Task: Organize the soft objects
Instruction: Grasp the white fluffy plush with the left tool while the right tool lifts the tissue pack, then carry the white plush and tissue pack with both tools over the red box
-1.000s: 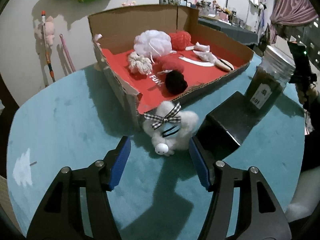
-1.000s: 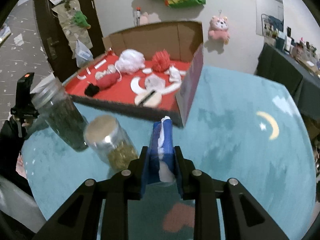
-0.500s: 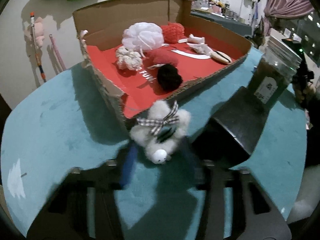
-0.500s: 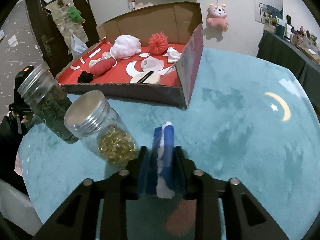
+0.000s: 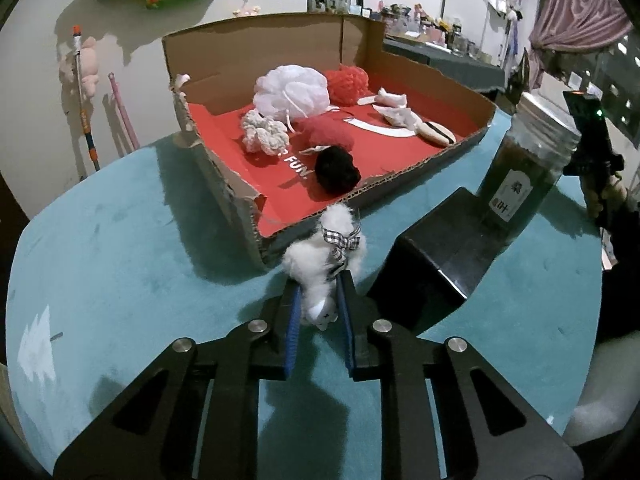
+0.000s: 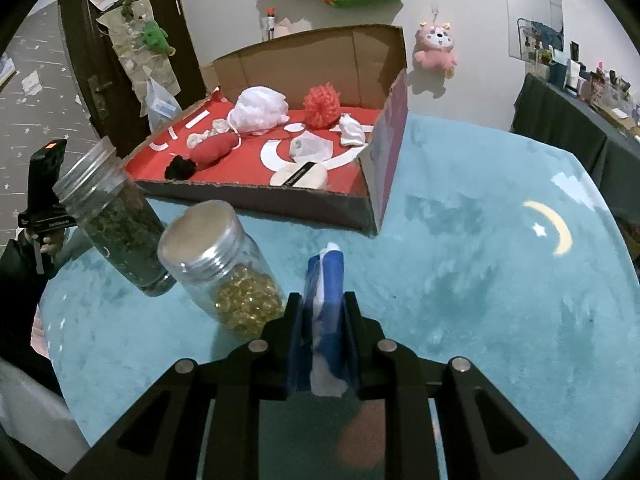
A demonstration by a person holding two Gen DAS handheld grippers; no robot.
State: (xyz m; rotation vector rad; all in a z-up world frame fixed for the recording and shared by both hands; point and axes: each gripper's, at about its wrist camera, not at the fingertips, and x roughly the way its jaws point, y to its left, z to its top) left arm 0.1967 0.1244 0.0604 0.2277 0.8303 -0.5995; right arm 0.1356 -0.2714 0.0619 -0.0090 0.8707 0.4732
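Two grippers, each clamped on a soft item

Two soft things are held at this moment. Left gripper [image 5: 319,300]: blue-padded fingers [image 5: 291,332] pressed together on a fluffy white plush toy with a black-and-white checked bow [image 5: 326,258]. The toy's head end sits between the pads; its body sticks out forward, just in front of the near corner of the shallow cardboard box with a red inner floor [image 5: 236,196].

Right gripper [image 6: 323,308]: fingers clamped on a folded blue-and-white cloth [image 6: 326,276], which stands upright between the pads above the teal plush-covered tabletop [image 6: 480,280].

Inside the box, left view: white mesh bath pouf [image 5: 292,90], red mesh pouf [image 5: 347,84], cream knotted yarn bundle [image 5: 264,133], red soft lump [image 5: 330,132], black fuzzy ball [image 5: 336,170], flat cream pad with a black band [image 5: 434,133].

On the tabletop: black rectangular block [image 5: 436,264] just right of the plush toy; tall glass jar of dark green dried matter [image 5: 524,172] behind the block. Right view shows that jar [image 6: 116,220] beside a clear glass jar of golden beads with a metal lid [image 6: 228,276], the latter just left of the right gripper
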